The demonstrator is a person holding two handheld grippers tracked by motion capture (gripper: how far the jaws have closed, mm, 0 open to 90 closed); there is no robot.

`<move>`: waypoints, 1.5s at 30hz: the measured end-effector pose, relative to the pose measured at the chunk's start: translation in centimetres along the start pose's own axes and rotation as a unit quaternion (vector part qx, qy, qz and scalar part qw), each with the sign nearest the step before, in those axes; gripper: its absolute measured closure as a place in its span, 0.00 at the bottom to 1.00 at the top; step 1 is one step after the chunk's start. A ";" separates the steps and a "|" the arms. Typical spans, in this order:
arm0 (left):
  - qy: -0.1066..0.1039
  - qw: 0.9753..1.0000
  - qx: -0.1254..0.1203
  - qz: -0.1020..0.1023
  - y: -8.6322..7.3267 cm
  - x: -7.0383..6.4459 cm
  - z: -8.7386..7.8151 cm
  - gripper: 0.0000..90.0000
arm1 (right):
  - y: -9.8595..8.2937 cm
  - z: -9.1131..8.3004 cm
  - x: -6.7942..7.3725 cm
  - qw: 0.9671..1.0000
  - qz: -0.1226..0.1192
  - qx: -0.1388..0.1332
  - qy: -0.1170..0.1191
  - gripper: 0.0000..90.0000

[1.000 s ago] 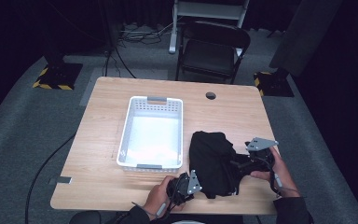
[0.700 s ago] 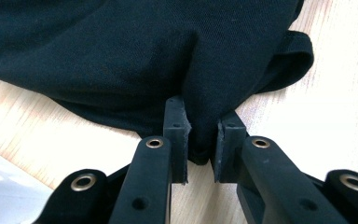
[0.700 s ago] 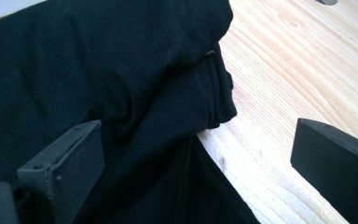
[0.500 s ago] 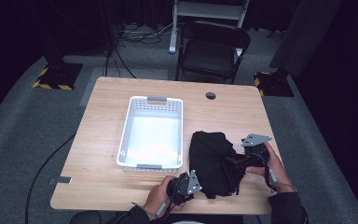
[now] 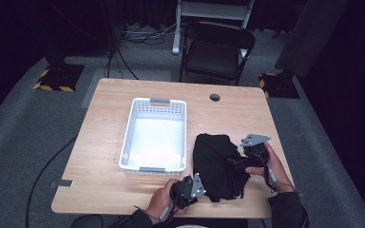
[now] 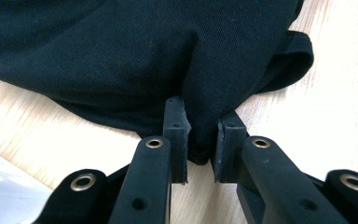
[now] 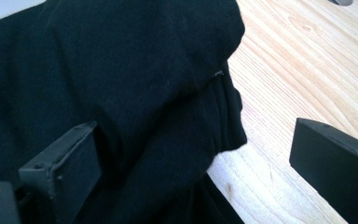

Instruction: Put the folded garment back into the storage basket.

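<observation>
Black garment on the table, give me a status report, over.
Left gripper shut on black garment. Right gripper open, jaws straddling its edge. Garment bunched on table, beside white basket. Nothing in the way.

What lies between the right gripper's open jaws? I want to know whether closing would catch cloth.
A fold of the black garment beside the left-hand jaw, then bare table, in the right gripper view.
</observation>
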State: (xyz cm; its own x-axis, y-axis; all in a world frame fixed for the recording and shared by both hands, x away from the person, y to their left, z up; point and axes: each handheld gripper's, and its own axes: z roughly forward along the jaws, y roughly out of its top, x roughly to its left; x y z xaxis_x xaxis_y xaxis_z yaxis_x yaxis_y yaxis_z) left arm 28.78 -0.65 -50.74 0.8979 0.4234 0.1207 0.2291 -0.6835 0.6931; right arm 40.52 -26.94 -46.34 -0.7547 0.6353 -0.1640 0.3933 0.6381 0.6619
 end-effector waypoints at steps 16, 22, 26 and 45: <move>0.000 1.000 -0.001 0.000 0.0 0.0 0.0 0.87 | 0.3 2.2 -0.5 0.999 0.016 0.028 0.021 0.02; -0.001 1.000 -0.002 0.000 0.0 0.0 0.0 0.87 | -0.3 3.4 -0.9 0.997 0.039 0.041 0.057 0.01; -0.001 1.000 -0.002 0.000 0.0 0.0 0.0 0.87 | -0.6 3.6 -1.1 0.996 0.051 0.041 0.067 0.01; 0.001 1.000 -0.003 0.002 0.0 -0.1 0.0 0.87 | -1.2 3.6 -1.2 0.990 0.065 0.026 0.124 0.28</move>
State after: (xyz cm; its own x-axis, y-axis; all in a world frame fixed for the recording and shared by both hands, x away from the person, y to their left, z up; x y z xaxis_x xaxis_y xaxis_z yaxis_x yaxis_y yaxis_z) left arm 28.73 -0.68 -50.80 0.8978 0.4221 0.1258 0.2232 -0.6822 0.6962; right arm 42.87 -26.95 -49.62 -0.7984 0.5921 0.1090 0.5179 0.5832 0.6258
